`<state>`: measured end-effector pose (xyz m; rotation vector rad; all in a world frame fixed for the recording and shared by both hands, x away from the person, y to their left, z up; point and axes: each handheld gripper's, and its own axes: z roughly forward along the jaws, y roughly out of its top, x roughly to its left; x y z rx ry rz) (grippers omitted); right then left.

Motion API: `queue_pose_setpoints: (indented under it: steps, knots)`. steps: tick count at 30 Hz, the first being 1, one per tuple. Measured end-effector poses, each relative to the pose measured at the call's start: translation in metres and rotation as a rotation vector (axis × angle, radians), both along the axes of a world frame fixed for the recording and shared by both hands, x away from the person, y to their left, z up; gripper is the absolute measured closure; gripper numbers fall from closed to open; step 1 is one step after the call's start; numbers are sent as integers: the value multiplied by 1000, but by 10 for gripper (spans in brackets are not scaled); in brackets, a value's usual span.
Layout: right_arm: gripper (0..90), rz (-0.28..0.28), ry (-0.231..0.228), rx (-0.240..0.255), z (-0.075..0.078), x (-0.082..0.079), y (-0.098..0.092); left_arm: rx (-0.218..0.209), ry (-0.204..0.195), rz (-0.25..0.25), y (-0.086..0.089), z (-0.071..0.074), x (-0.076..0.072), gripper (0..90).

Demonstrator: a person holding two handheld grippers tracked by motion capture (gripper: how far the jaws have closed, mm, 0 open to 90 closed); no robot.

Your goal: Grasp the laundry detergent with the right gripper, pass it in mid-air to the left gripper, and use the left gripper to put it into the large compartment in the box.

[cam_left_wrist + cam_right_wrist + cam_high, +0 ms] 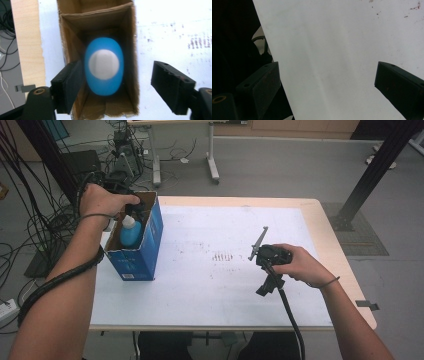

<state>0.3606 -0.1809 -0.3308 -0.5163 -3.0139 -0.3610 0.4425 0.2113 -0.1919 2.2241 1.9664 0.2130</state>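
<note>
Jaws apart, our left gripper [115,87] hovers over the blue bottle [104,66] in the cardboard box [131,37]; right gripper [327,87] open above the tabletop [337,50].

Blue bottle [103,72], white cap, inside blue box [150,240], brown within; beside box, white mat [220,280] with reddish, possibly rust, specks.

The blue bottle [103,70] looks blurred in the left gripper view. The box [150,247] walls hide its lower part in the high view.
</note>
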Motion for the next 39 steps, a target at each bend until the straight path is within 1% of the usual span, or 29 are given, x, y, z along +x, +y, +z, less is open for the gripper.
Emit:
queue_pose_setpoints:
  steps: [2, 3, 4, 9, 11, 14, 17, 19, 22, 27, 28, 32, 34, 39]
  knots:
    - [62, -2, 5, 4, 0, 0, 0, 2, 4, -15, -3, 4, -2, 218]
    - [62, -6, 7, 4, -1, 0, 0, -2, -1, -18, -4, 5, -2, 212]
    - [62, -4, 10, 0, -1, 0, 1, 4, -7, -21, -6, 8, -3, 206]
    - [62, -3, 4, 1, 0, 2, 0, 10, 3, -42, -14, 16, -7, 154]
    - [62, -6, 4, 3, 0, 2, 1, -6, -1, -45, -16, 20, -8, 119]
    - [62, -3, 5, 0, 0, 2, 0, -8, -6, -53, -20, 26, -9, 76]
    - [62, -2, 7, -1, 0, 3, 1, 0, -12, -75, -26, 31, -10, 71]
    - [62, -3, 8, -1, 0, 3, 1, 6, -5, -78, -30, 33, -10, 65]
    - [62, -4, 9, 2, 1, 2, 2, 1, -18, -93, -38, 36, -10, 65]
    - [62, 0, 9, 3, 4, 3, 1, -31, -26, -137, -53, 38, -10, 75]
    - [62, -9, 13, 8, 4, 2, 1, -35, -25, -151, -58, 38, -10, 78]
    - [62, -6, 11, -1, 6, 2, 1, -61, -23, -186, -72, 36, -9, 78]
    - [62, -5, 8, 0, 7, 1, 0, -68, -16, -206, -79, 35, -8, 78]
    - [63, -13, 11, 3, 10, 0, -1, -85, -12, -237, -95, 30, -7, 78]
